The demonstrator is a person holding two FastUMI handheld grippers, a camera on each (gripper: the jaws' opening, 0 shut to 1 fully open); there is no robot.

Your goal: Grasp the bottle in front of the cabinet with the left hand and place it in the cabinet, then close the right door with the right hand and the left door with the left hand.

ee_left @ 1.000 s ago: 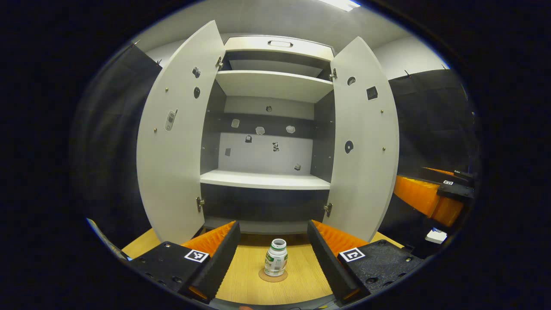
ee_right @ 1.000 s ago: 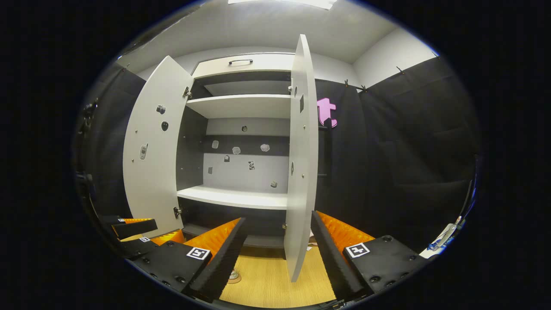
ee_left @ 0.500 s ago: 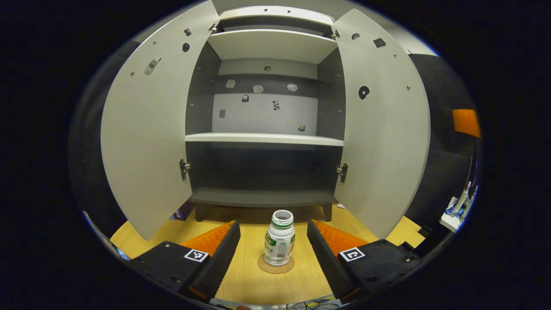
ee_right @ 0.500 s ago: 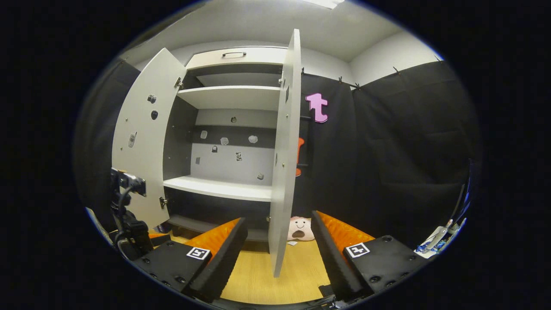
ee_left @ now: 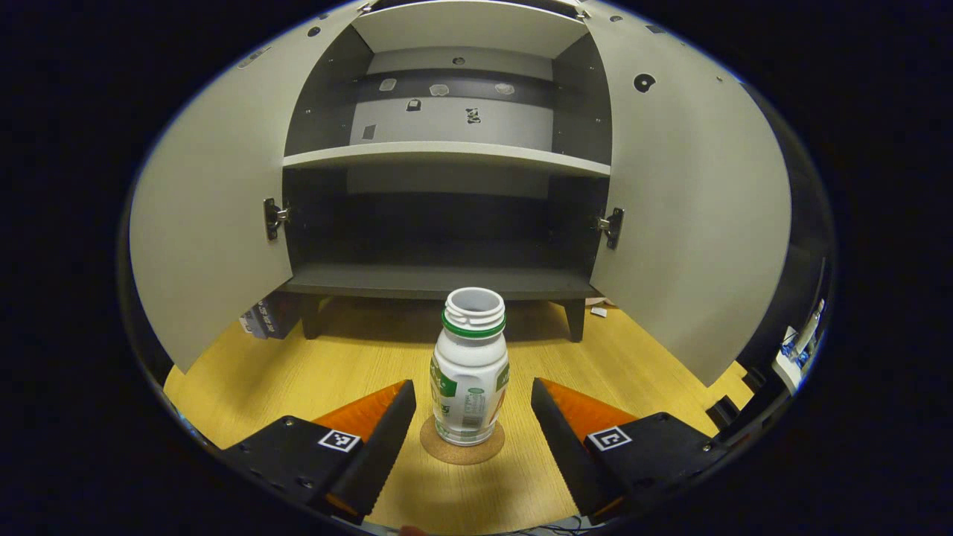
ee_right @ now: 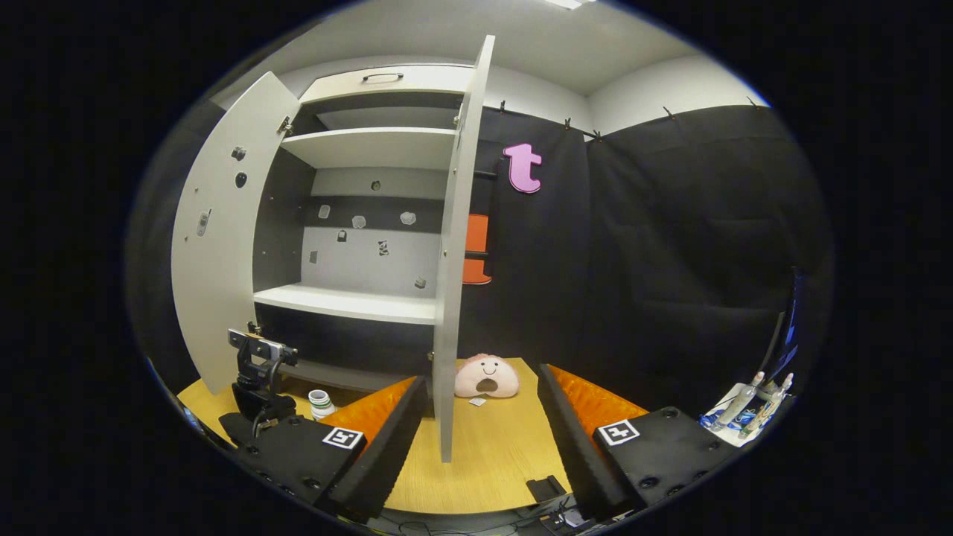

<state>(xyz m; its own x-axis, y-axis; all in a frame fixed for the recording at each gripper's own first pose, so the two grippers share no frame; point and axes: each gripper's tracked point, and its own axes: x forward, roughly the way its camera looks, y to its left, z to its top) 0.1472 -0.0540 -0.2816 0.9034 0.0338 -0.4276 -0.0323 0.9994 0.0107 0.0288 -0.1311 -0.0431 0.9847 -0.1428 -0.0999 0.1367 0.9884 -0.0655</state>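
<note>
A white bottle [ee_left: 469,371] with a green neck ring and no cap stands upright on a round cork coaster [ee_left: 461,450] on the wooden floor, in front of the cabinet [ee_left: 447,279]. My left gripper [ee_left: 473,417] is open, its fingers on either side of the bottle's base, not touching it. Both cabinet doors stand wide: the left door [ee_left: 208,223] and the right door [ee_left: 692,216]. In the right gripper view my right gripper [ee_right: 480,417] is open and empty, facing the edge of the right door [ee_right: 450,283]. The bottle [ee_right: 321,403] and the left gripper [ee_right: 257,387] appear at lower left.
A pink plush toy [ee_right: 487,377] lies on the floor behind the right door. Small bottles [ee_right: 748,406] stand at the far right. A small box [ee_left: 260,318] sits by the cabinet's left leg. The middle shelf [ee_left: 447,155] is bare.
The left gripper has dropped lower and come closer to the bottle, which now stands between its fingers. The right gripper has swung to the right, showing the plush toy.
</note>
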